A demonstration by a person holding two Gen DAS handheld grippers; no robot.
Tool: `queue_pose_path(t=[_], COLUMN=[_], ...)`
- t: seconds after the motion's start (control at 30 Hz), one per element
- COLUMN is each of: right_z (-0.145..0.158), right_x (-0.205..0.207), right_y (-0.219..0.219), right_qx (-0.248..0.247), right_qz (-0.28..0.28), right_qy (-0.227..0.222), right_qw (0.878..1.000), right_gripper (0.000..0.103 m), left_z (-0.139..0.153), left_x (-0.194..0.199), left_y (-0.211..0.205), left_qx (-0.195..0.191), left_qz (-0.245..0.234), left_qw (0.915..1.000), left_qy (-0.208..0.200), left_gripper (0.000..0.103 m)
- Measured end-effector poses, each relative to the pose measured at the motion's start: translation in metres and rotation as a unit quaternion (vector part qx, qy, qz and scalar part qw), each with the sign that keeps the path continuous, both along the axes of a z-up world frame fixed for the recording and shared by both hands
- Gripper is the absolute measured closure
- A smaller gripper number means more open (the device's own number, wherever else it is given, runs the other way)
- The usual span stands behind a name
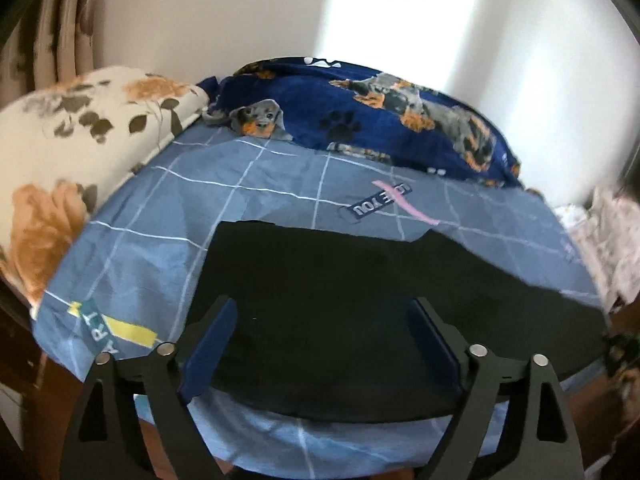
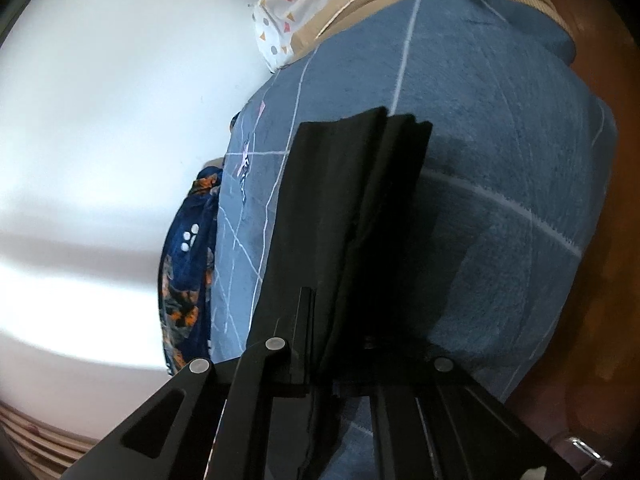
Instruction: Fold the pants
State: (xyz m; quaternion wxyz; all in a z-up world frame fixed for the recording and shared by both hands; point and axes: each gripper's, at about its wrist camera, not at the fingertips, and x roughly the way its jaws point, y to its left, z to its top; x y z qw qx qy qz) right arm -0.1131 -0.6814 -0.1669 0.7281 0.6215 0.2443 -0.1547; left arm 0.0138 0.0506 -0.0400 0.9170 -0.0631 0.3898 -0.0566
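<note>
Both right fingers [image 2: 304, 332] pinch the black pants [image 2: 352, 200].

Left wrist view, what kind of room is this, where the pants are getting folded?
Most likely a bedroom. The black pants lie on a bed covered with a blue grid-patterned sheet. A floral pillow and a navy dog-print blanket sit against the white wall, with a curtain in the corner.

Matt black cloth pants [image 1: 340, 300], creased cotton-like bedsheet [image 1: 160, 240], fleecy blanket [image 1: 380, 120]
</note>
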Motion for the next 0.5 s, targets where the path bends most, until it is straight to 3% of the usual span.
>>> queue_pose_path(t=[0.3,0.5], right_z=[0.022,0.043], right_x=[0.013,0.026], right_y=[0.020,0.043], right_qx=[-0.028,-0.062], right_qz=[0.018,0.049], right_qy=[0.009,0.007], right_qw=[0.999,0.997], right_gripper=[0.094,0.094], left_z=[-0.021,-0.024], left_x=[0.006,0.006], left_y=[0.014,0.019], left_qx=[0.027,0.047], left_qz=[0.051,0.070], left_qw=[0.9976,0.9959], left_qy=[0.038,0.033], left_gripper=[0.012,0.012])
